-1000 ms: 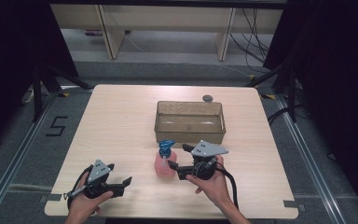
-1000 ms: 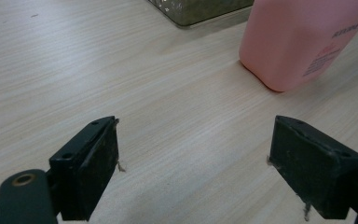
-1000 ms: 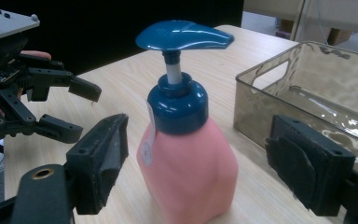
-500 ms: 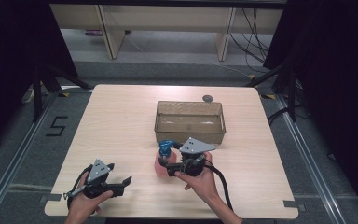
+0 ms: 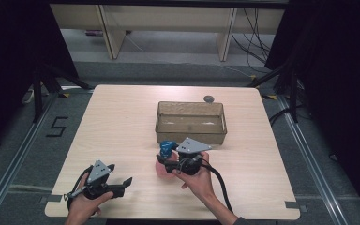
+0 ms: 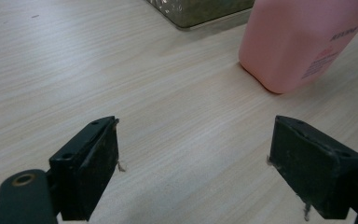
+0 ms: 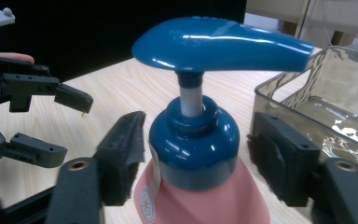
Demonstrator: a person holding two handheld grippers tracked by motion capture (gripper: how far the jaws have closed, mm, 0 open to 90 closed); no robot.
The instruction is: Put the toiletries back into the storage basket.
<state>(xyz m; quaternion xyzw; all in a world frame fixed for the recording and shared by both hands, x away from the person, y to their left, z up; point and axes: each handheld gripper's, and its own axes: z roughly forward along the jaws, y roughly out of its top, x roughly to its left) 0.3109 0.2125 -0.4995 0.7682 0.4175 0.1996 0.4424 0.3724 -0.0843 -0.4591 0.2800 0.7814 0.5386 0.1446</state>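
A pink pump bottle (image 5: 161, 169) with a blue pump head (image 5: 167, 147) stands upright near the table's middle front. My right gripper (image 5: 163, 161) reaches it from the right. In the right gripper view its open jaws sit on either side of the bottle's blue collar (image 7: 193, 135), with a gap on each side. My left gripper (image 5: 120, 174) is held low at the front left, open, with bare table between its fingers (image 6: 88, 168). The bottle's pink base (image 6: 298, 42) lies ahead of it, to the right.
A translucent brown bin (image 5: 191, 133) stands just behind the bottle and looks empty; its wall (image 7: 326, 93) is close on the right. A small grey disc (image 5: 208, 98) lies behind the bin. The left gripper (image 7: 72, 128) shows beyond the bottle.
My right gripper has moved left towards the bottle, and its jaws now straddle the blue collar. The left gripper has stayed in place.
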